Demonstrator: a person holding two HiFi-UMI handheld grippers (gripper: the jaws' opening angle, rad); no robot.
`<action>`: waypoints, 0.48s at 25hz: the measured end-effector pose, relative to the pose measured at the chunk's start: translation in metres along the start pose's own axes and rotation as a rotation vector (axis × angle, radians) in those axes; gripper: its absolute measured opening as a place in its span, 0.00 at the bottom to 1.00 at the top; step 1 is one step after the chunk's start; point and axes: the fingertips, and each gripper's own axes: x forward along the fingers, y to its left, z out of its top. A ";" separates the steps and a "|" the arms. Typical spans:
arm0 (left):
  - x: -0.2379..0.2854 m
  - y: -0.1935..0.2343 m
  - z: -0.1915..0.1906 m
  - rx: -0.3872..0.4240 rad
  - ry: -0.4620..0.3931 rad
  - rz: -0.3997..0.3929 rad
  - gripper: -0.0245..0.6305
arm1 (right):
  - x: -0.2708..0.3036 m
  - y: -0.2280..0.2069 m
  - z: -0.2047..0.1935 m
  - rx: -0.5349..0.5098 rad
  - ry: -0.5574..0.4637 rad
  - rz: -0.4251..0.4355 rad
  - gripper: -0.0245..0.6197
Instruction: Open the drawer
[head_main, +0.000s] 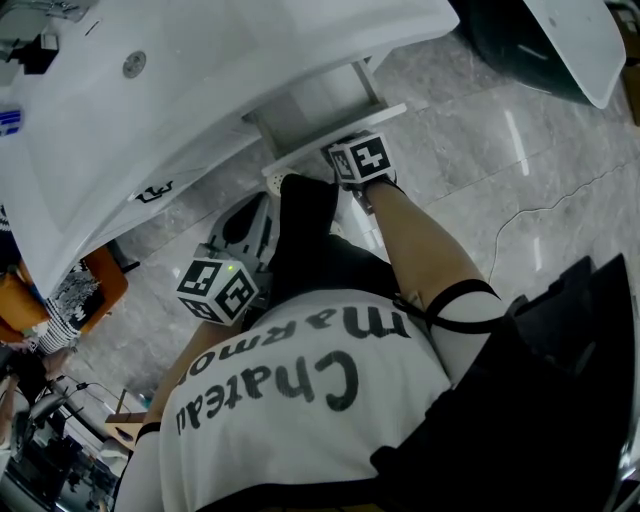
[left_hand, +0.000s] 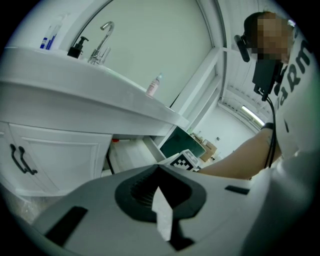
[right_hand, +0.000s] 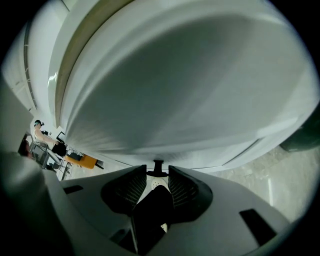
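Right gripper view, lower centre: right gripper (right_hand: 157, 169) closed on black handle (right_hand: 158, 164), one ribbed pad at each side of its crossbar. Above handle: white surface across most of frame; strip of grey stone floor (right_hand: 280, 170) at right edge.

Left gripper view, lower centre: left gripper (left_hand: 159, 169) with jaws together, nothing between them. Aimed at vanity front. At left: white cabinet door (left_hand: 55, 160) with dark bow pull. Along upper left, on countertop: chrome faucet (left_hand: 102, 42), black pump bottle (left_hand: 77, 47), small bottle (left_hand: 155, 85). At centre, just past jaw tips: marker cube (left_hand: 182, 160) of right gripper, bare forearm (left_hand: 240, 160) behind it.

Head view, upper centre: drawer (head_main: 300, 153) standing partly out from under white washbasin (head_main: 150, 120), front panel just beside right gripper's marker cube, drawer box exposed behind panel. Left gripper at left of centre, below and left of drawer front, not touching it.
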 end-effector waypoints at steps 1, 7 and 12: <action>-0.001 -0.001 -0.001 0.001 0.000 -0.002 0.03 | 0.000 0.000 -0.001 0.001 0.004 -0.002 0.26; -0.005 -0.001 -0.007 0.003 0.001 -0.002 0.03 | -0.002 0.001 -0.011 0.002 0.028 -0.009 0.26; -0.010 -0.007 -0.010 0.006 -0.002 -0.006 0.03 | -0.008 0.001 -0.024 0.015 0.041 -0.018 0.26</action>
